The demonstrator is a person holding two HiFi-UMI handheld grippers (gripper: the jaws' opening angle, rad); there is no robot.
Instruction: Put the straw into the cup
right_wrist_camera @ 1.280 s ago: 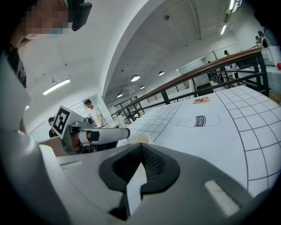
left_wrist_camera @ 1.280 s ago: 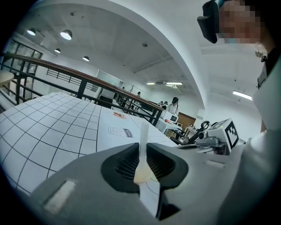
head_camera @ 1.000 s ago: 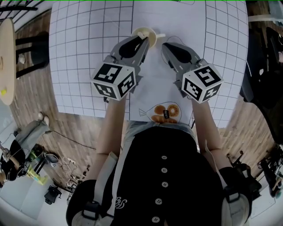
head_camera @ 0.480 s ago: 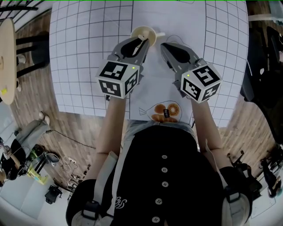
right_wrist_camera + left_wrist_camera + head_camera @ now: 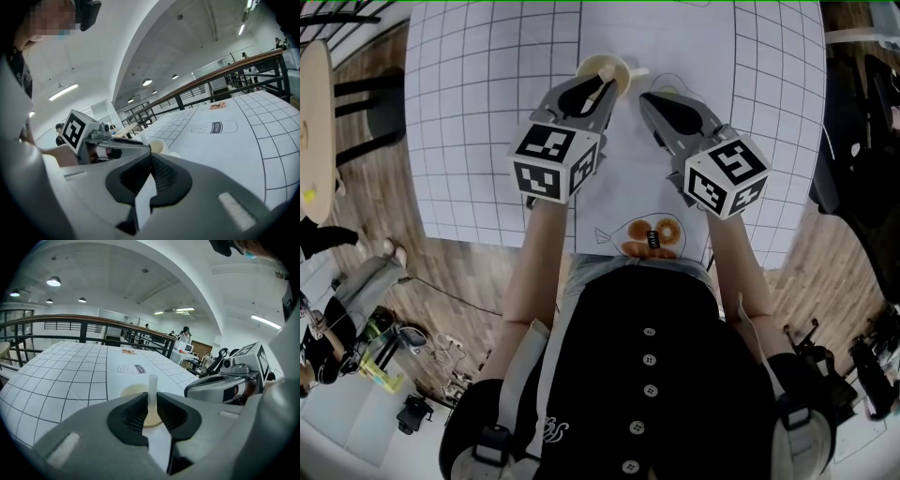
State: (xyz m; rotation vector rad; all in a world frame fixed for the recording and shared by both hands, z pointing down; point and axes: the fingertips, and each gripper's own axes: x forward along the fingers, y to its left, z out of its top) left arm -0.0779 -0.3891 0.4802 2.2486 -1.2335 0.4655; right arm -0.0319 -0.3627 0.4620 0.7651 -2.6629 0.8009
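Gripping straw by cup, left hand-held gripper, "MILK" drawing

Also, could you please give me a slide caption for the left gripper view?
Left hand-held gripper shut on an upright white straw, the cup just beyond its jaws.

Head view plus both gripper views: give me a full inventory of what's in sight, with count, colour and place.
cup: one, cream, far middle of the table, just ahead of the left gripper.
straw: one, white, upright between the left jaws, in front of the cup.
table sheet: one, white with black grid, covering the table.
doughnut print: one, orange-brown, near edge of the sheet.
railing: one, black with brown rail, beyond the table.
left gripper: one, grey, jaws shut on the straw.
right gripper: one, grey, jaws together, empty.
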